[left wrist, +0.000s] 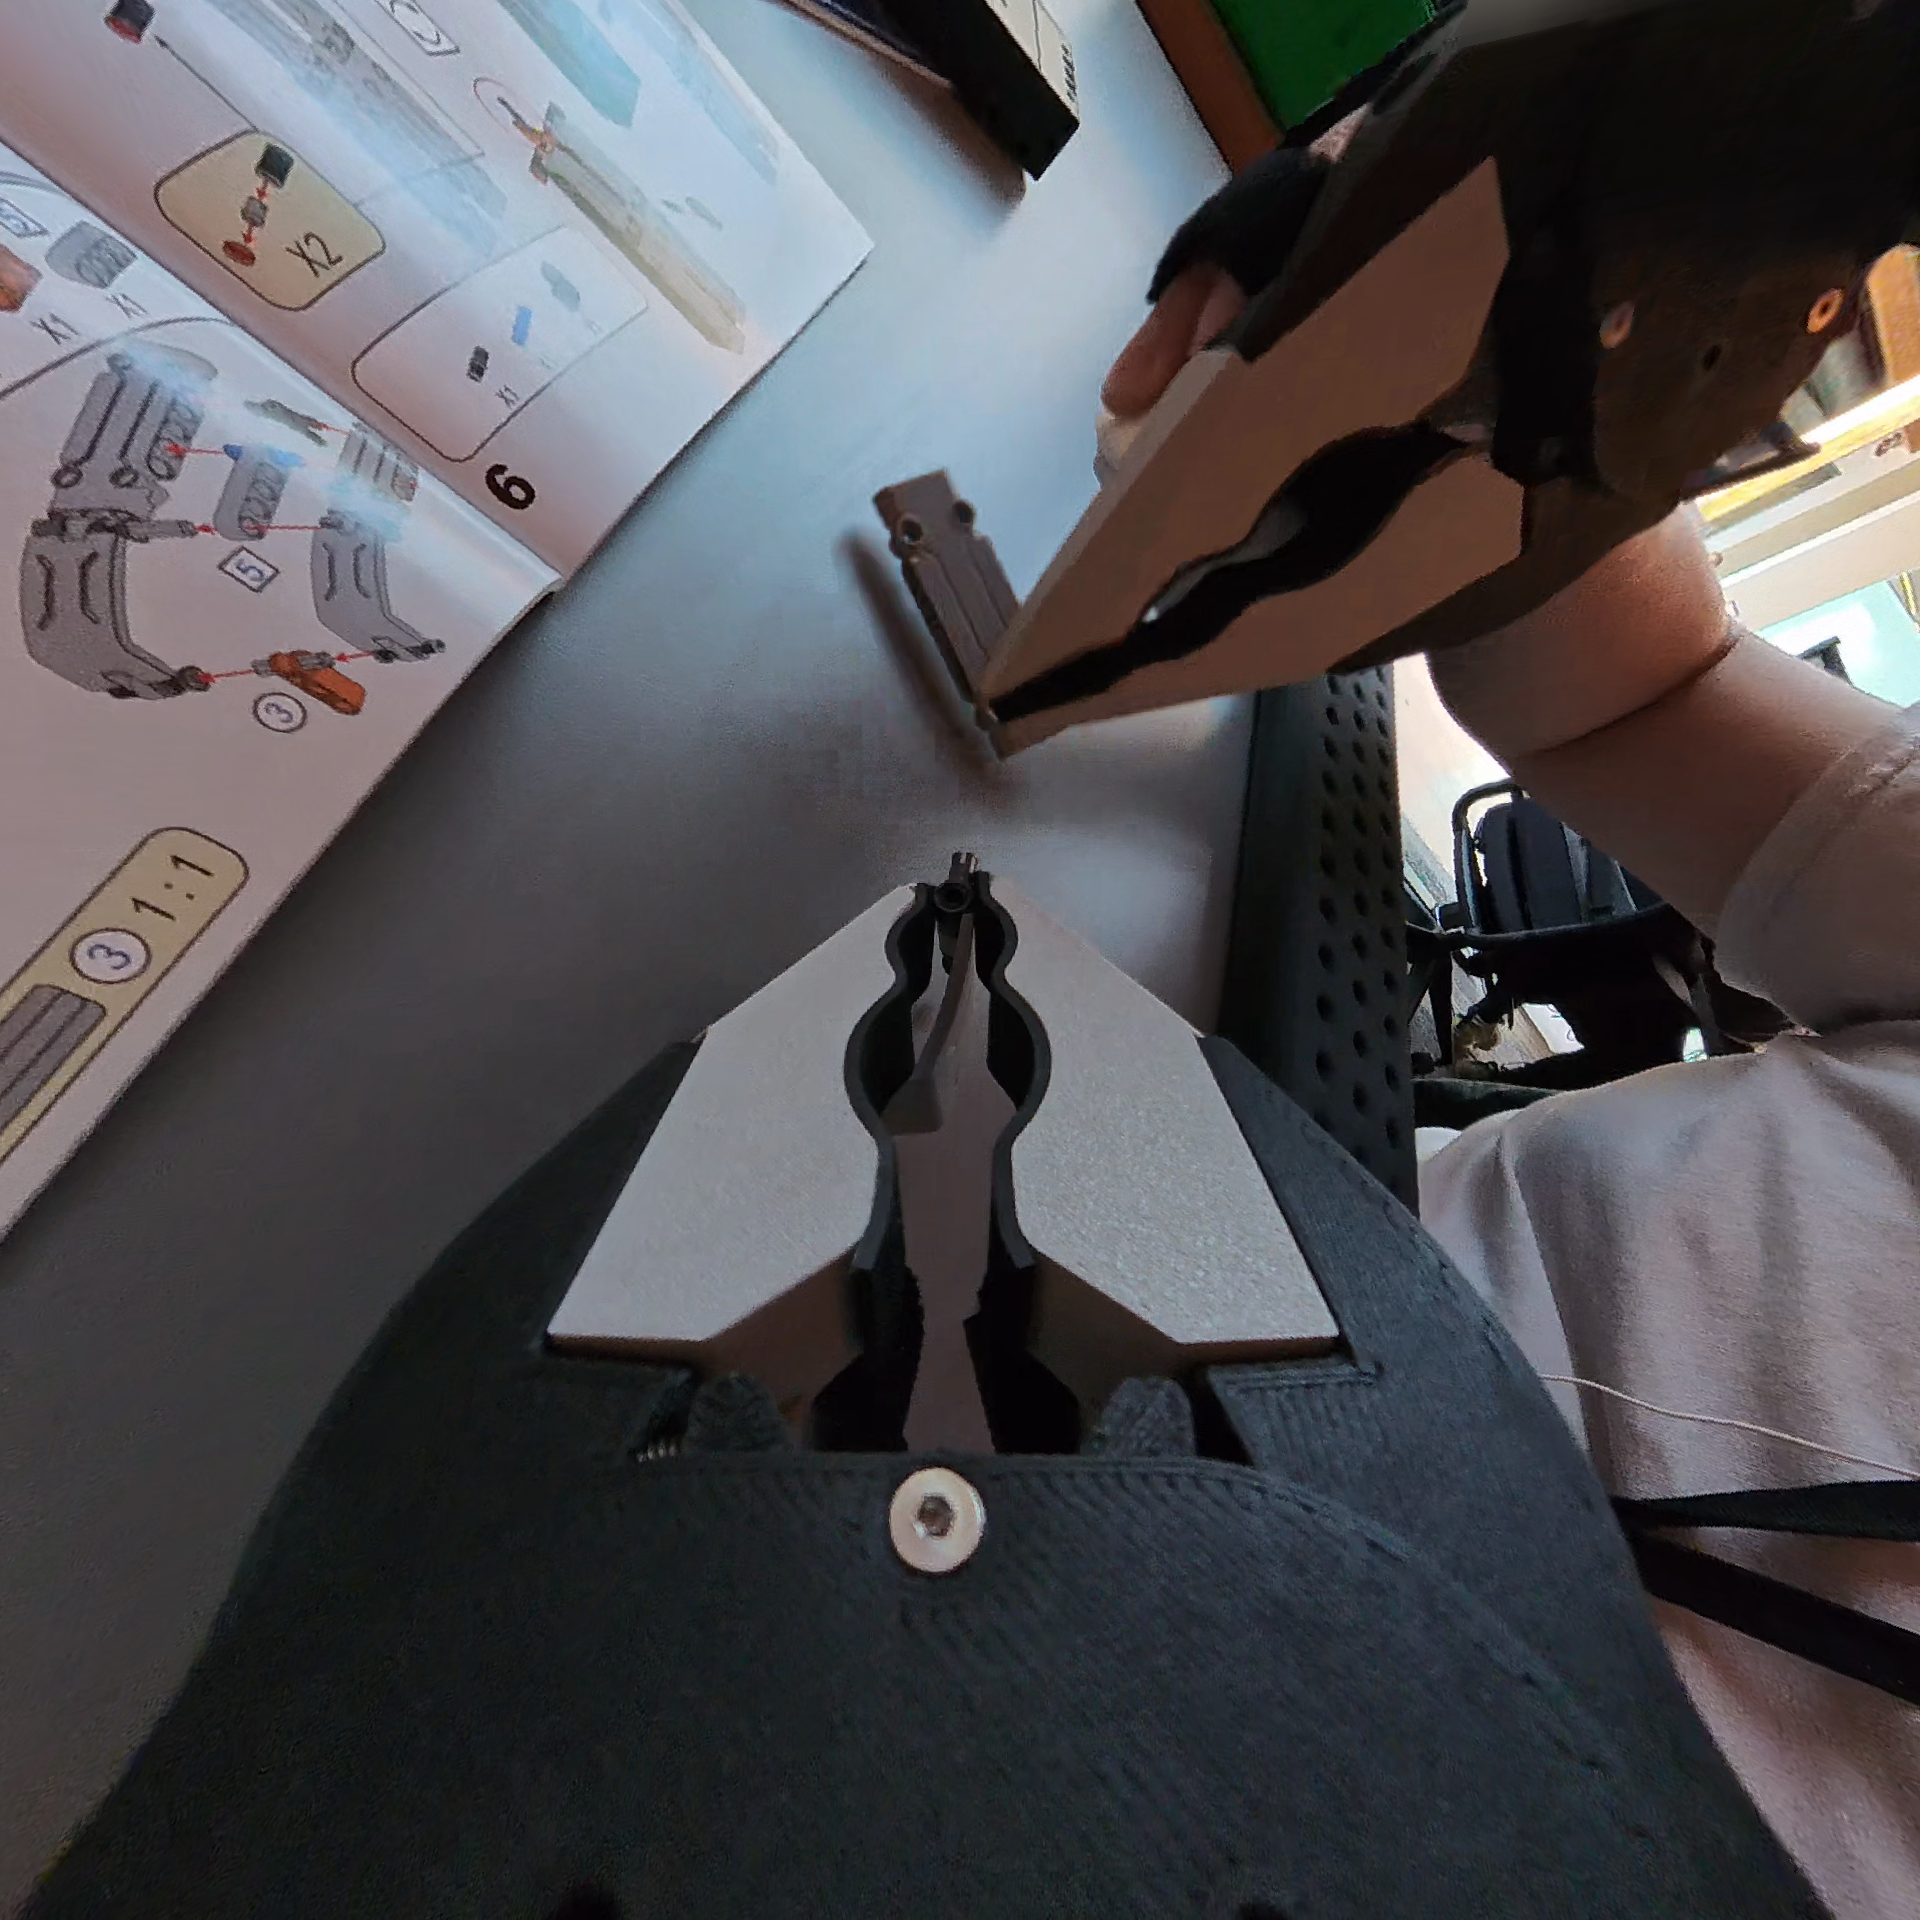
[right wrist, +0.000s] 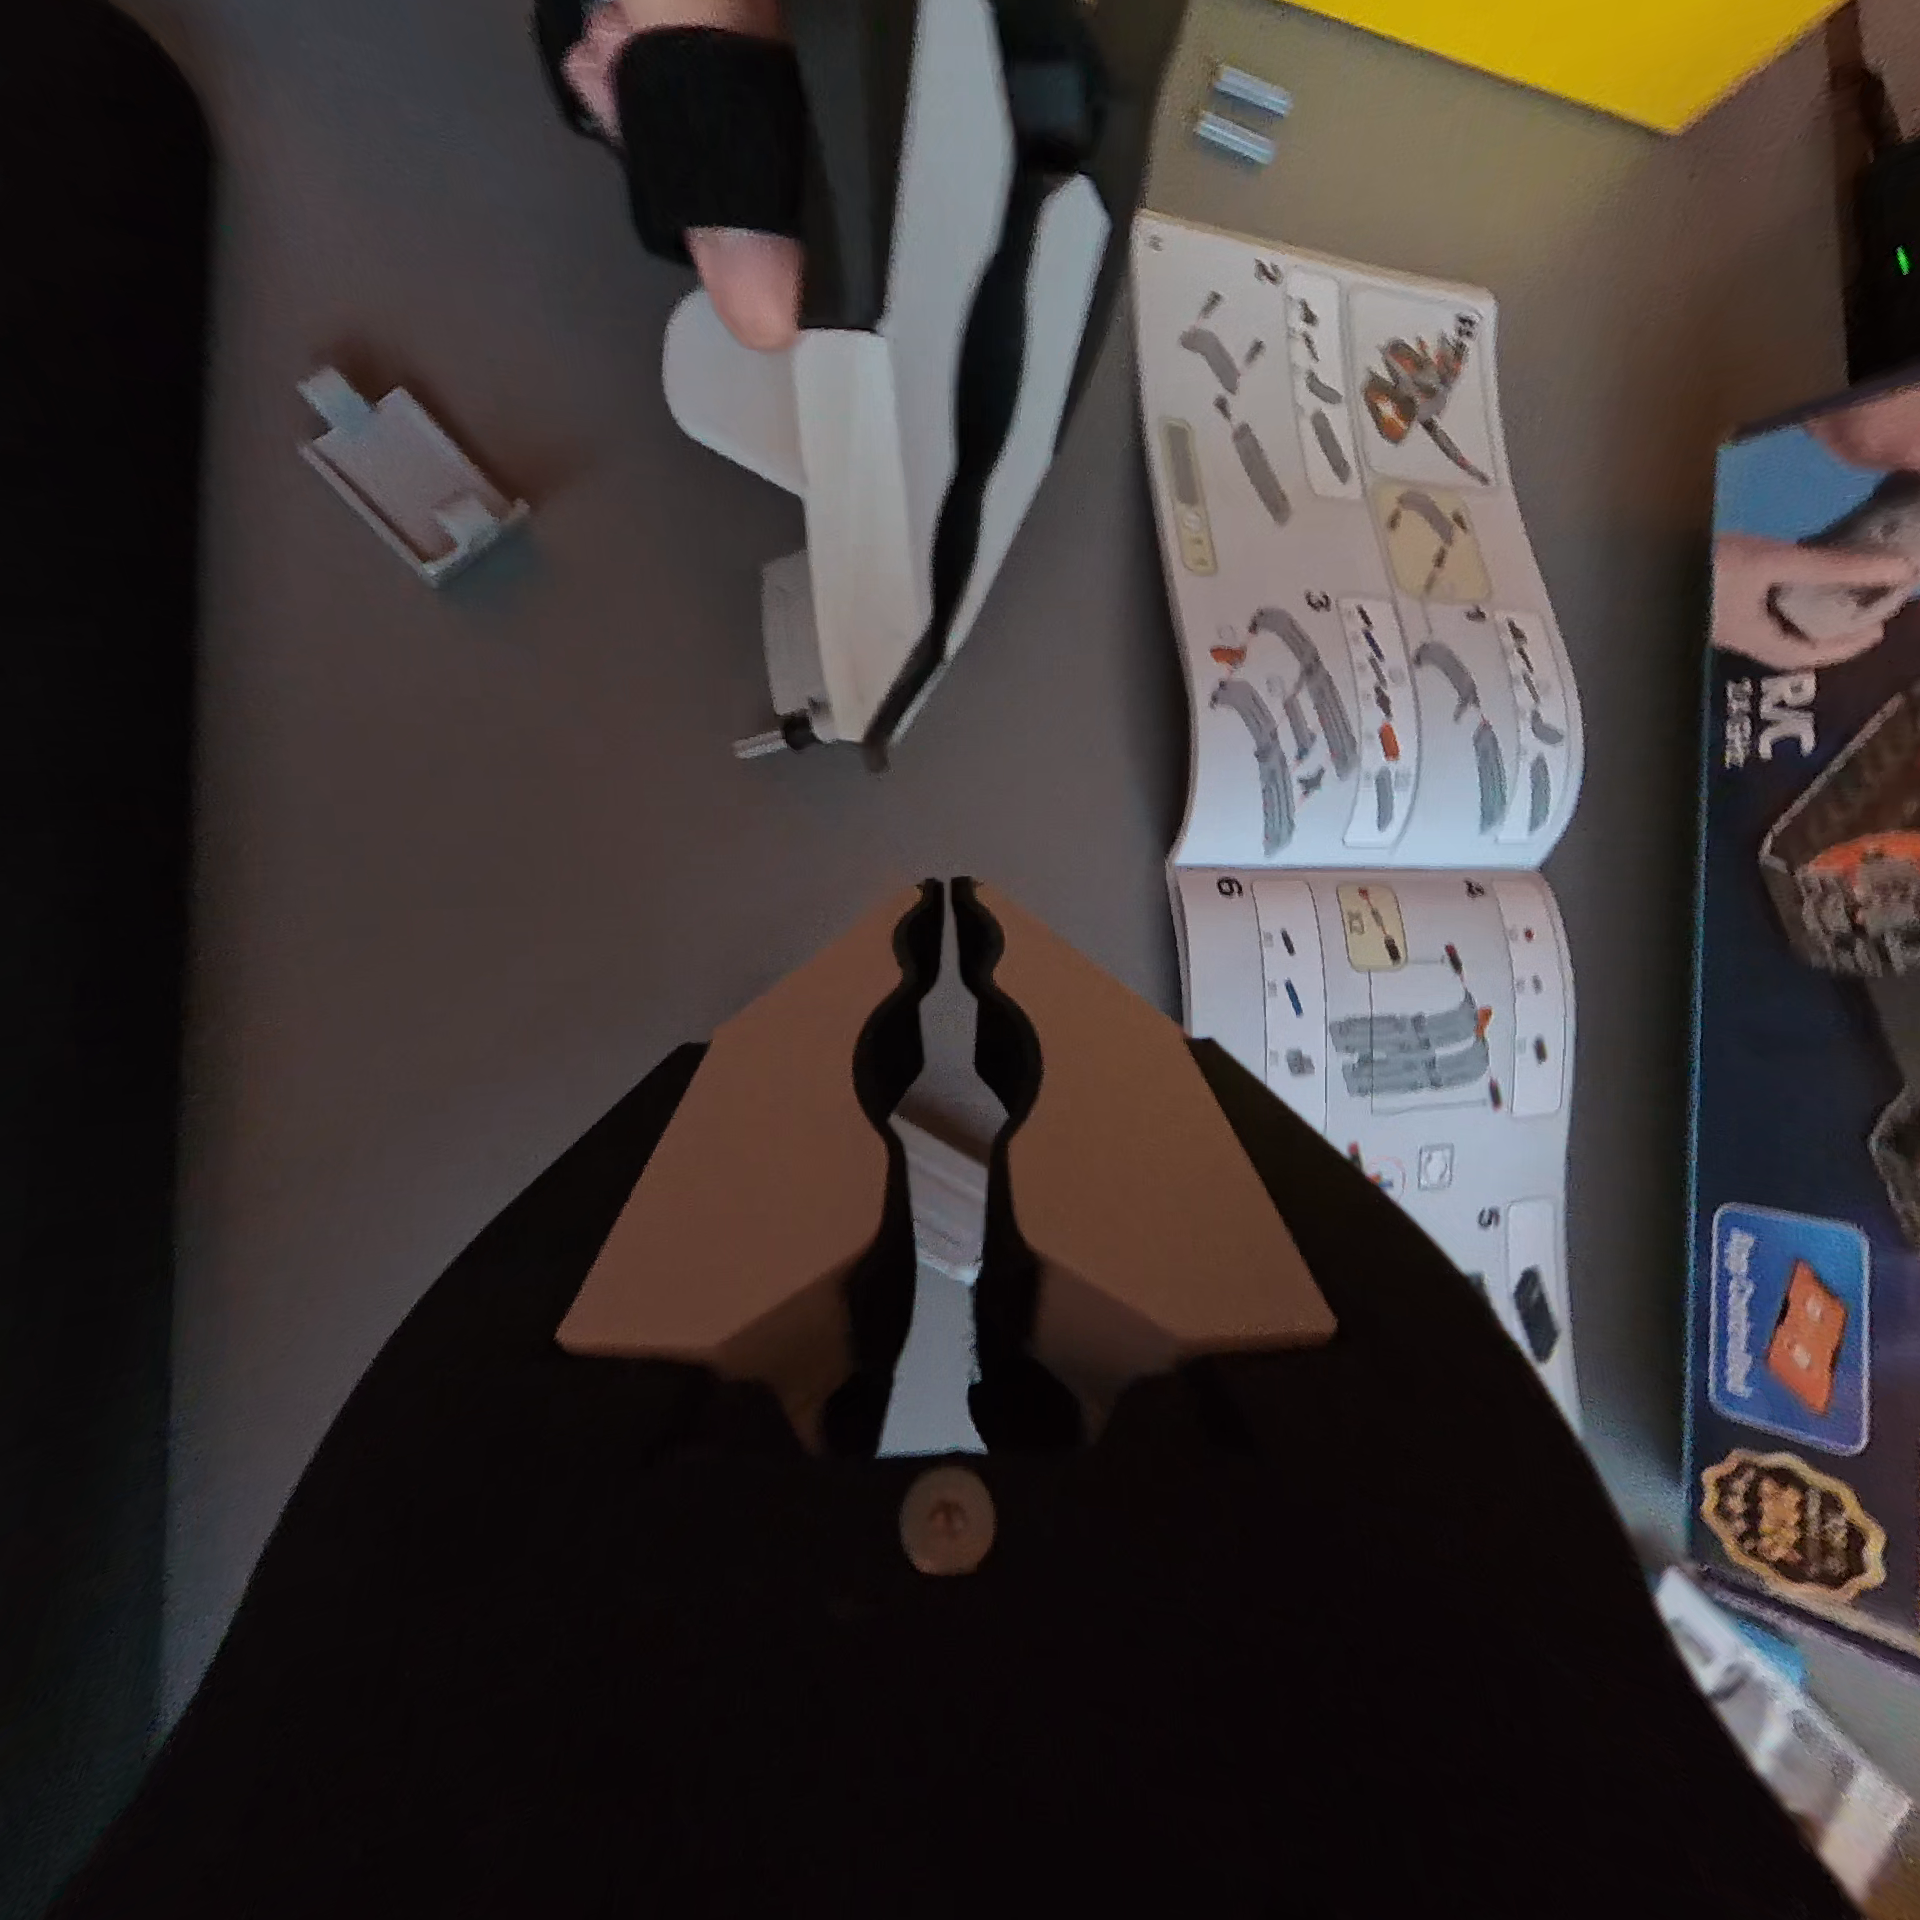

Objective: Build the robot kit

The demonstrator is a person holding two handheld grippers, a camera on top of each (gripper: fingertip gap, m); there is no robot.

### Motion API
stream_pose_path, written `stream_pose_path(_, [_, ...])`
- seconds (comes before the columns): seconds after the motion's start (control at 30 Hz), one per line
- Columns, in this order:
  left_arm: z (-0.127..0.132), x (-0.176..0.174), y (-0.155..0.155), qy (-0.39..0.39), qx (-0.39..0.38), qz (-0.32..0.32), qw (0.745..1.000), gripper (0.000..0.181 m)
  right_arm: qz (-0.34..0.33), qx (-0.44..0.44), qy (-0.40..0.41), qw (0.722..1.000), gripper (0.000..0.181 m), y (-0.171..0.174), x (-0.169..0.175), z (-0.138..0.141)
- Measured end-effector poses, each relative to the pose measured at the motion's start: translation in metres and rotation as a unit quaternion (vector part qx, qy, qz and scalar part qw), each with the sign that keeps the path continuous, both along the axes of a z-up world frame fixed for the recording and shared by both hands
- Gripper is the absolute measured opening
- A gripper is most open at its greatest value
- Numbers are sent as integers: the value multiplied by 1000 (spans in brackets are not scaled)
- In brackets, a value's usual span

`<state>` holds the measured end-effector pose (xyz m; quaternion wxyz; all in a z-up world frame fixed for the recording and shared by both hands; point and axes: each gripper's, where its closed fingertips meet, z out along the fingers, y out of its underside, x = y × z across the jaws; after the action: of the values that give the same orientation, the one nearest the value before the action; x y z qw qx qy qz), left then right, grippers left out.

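My left gripper (left wrist: 961,902) is shut on a small grey part (left wrist: 935,1081) with a black pin (left wrist: 962,871) sticking out past the tips. In the right wrist view the left gripper (right wrist: 871,740) hangs above the table, with the pin (right wrist: 771,742) poking out sideways. My right gripper (right wrist: 948,889) is shut on a long grey beam (right wrist: 943,1195) that shows through the finger gap. In the left wrist view the right gripper (left wrist: 992,717) holds the beam (left wrist: 940,566) just ahead of my left tips. The two grippers are close but apart.
An open instruction booklet (right wrist: 1351,623) lies on the dark grey table (right wrist: 520,935); it also shows in the left wrist view (left wrist: 312,416). A flat grey part (right wrist: 416,488) lies loose, and two small grey pieces (right wrist: 1236,114) lie further off. A printed box (right wrist: 1808,1039) lies beside the booklet. A person in white (left wrist: 1662,1247) sits close.
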<state>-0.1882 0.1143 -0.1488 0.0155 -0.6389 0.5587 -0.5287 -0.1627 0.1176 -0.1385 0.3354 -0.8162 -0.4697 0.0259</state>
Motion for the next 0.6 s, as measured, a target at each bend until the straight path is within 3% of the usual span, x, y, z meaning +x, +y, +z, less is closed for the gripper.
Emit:
stream_pose_path(0.1, [-3, 0, 2, 7, 3, 3, 1000, 5, -129, -8, 98, 987, 19, 3, 27, 7])
stream_pose_path(0.17, [-3, -1, 5, 8, -3, 7, 1000, 5, -257, -13, 161, 953, 33, -6, 54, 5])
stream_pose_path(0.2, [-3, -1, 6, 9, -4, 9, 1000, 5, -279, -26, 186, 942, 44, -18, 57, 1])
stream_pose_path(0.27, [-1, -2, 8, 8, -6, 12, 1000, 5, -316, -30, 171, 933, 44, -42, 72, -8])
stream_pose_path(0.33, [2, -2, 7, 4, -7, 10, 1000, 5, -288, -20, 132, 948, 44, -60, 81, -15])
stream_pose_path(0.43, [5, -1, 2, -3, -4, 1, 1000, 5, -218, -5, 132, 967, 60, -68, 80, -16])
stream_pose_path(0.6, [6, -2, -7, -10, 10, -20, 1000, 5, -101, -2, 64, 993, 61, -56, 97, -23])
